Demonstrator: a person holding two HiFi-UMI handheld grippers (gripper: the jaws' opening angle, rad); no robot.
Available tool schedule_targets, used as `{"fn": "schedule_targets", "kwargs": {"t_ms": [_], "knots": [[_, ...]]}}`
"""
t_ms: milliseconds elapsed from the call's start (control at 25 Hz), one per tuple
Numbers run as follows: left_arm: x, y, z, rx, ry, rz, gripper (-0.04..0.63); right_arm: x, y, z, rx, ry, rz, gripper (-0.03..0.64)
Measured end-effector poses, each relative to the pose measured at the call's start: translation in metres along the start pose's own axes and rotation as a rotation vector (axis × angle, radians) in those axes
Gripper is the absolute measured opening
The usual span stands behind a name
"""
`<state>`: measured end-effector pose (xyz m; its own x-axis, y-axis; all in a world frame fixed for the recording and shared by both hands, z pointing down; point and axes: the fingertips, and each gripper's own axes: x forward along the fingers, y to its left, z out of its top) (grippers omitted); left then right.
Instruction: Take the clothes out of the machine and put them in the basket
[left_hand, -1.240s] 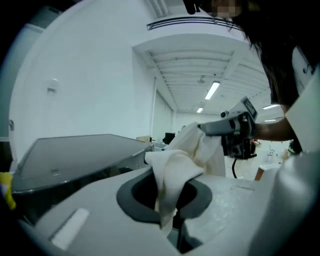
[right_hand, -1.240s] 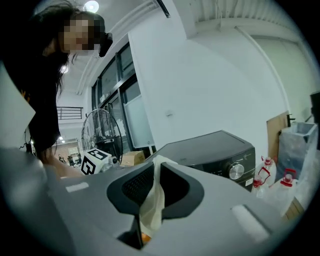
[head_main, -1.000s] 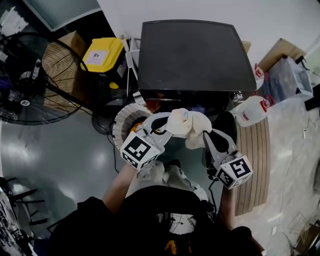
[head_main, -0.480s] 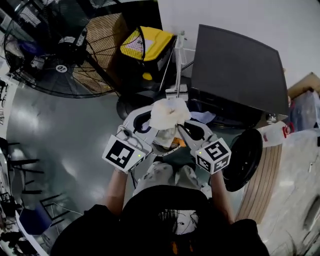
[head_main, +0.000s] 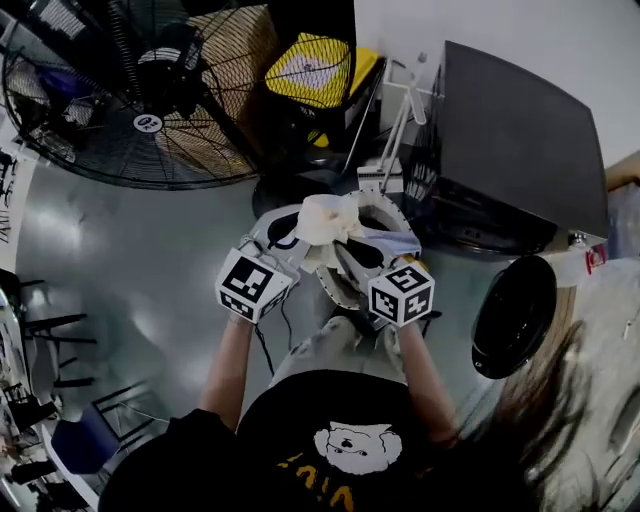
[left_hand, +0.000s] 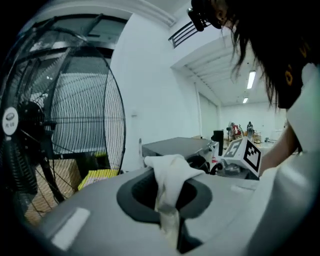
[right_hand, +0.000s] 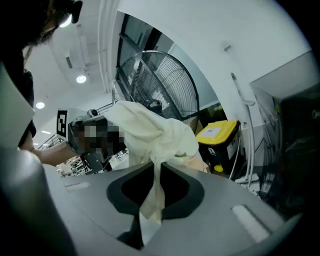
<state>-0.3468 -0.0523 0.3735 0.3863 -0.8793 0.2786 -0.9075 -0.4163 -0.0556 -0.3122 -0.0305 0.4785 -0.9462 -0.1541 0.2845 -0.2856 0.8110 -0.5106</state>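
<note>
Left hand-held gripper (head_main: 300, 238) | right hand-held gripper (head_main: 346, 250) | both pinching cloth (head_main: 325, 218) | tail apparently hangs down

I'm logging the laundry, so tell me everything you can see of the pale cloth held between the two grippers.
The cloth is cream-white, soft, crumpled fabric, bunched into a lump, with no print showing. The left gripper and the right gripper each pinch a fold of it, and a thin tail hangs down between each pair of jaws. In the head view it is held up over the round white basket.
</note>
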Motion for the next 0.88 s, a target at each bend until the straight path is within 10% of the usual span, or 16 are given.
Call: {"fn": "schedule_targets", "kwargs": {"t_ms": [760,880], "knots": [[0.136,-0.036,-0.287,0.035,0.543,-0.331,0.031,0.006,-0.205,-0.182,0.234,0.229,-0.468,0.068],[0.143,-0.049,-0.329,0.038,0.644,-0.379,0.144,0.014,-0.22,-0.205,0.231,0.254,-0.474,0.147]]}}
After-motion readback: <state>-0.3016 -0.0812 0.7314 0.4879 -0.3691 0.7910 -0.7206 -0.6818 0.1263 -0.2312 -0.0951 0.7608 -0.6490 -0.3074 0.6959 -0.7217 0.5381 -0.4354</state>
